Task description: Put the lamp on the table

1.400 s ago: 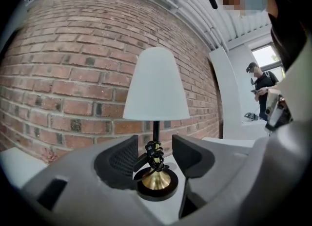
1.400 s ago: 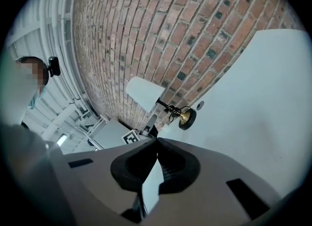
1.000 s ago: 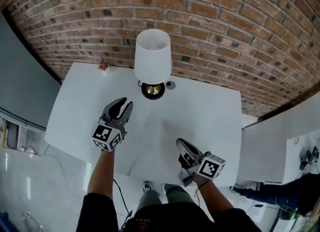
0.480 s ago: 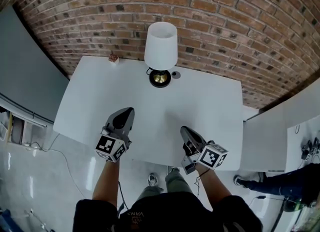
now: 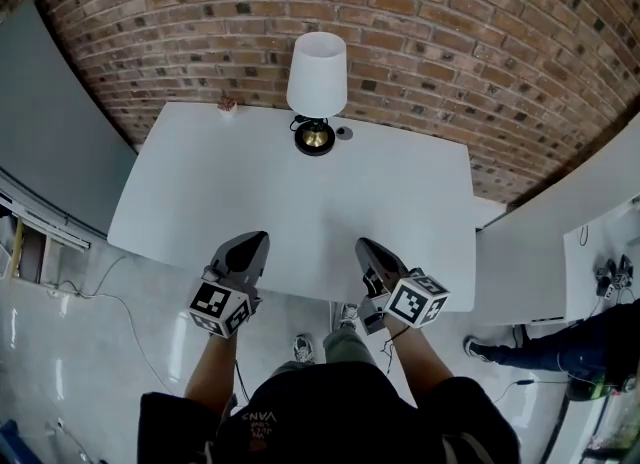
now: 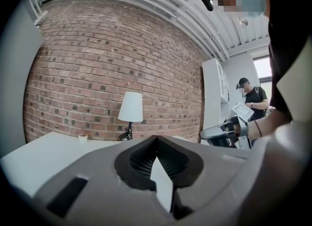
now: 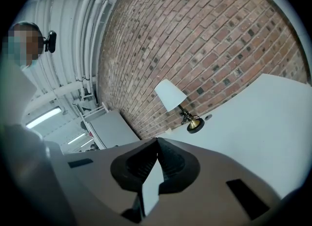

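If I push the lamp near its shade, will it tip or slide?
It would probably tip: the lamp carries a wide shade high over a small round base. A low push would more likely slide it on the smooth white table.

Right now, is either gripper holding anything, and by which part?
Nothing: the left gripper and right gripper are shut, empty; the white-shaded lamp stands untouched.
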`<state>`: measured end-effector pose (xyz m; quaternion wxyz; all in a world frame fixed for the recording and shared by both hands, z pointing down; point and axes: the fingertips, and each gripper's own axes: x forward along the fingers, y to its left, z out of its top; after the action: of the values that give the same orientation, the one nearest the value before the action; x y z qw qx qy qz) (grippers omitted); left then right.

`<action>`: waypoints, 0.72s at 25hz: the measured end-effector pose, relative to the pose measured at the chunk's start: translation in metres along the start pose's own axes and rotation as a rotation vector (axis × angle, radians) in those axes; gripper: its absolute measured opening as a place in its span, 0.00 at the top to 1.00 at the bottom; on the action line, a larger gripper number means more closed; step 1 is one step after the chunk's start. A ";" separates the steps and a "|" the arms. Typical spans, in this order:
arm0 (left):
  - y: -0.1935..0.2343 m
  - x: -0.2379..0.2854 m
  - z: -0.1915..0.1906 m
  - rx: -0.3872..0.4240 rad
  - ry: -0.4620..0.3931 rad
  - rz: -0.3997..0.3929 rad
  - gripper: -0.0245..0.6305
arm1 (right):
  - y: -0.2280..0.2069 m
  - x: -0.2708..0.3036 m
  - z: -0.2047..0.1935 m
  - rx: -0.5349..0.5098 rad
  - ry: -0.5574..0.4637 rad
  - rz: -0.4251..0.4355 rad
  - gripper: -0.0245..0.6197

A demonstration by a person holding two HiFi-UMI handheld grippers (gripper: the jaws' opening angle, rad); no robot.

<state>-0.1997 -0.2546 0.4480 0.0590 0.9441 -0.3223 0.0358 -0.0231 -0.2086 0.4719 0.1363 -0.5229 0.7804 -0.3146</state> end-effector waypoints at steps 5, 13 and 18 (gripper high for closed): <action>-0.023 -0.028 -0.011 -0.029 0.019 -0.009 0.95 | 0.014 -0.018 -0.017 -0.079 0.013 -0.030 0.96; -0.044 -0.068 -0.028 -0.045 0.039 -0.014 0.95 | 0.032 -0.036 -0.048 -0.166 0.042 -0.064 0.96; -0.049 -0.085 -0.037 -0.051 0.037 -0.010 0.95 | 0.037 -0.041 -0.066 -0.180 0.067 -0.080 0.96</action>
<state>-0.2383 -0.1600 0.4711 0.0895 0.9431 -0.3170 0.0449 -0.0687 -0.1387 0.4943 0.0499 -0.5529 0.7882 -0.2655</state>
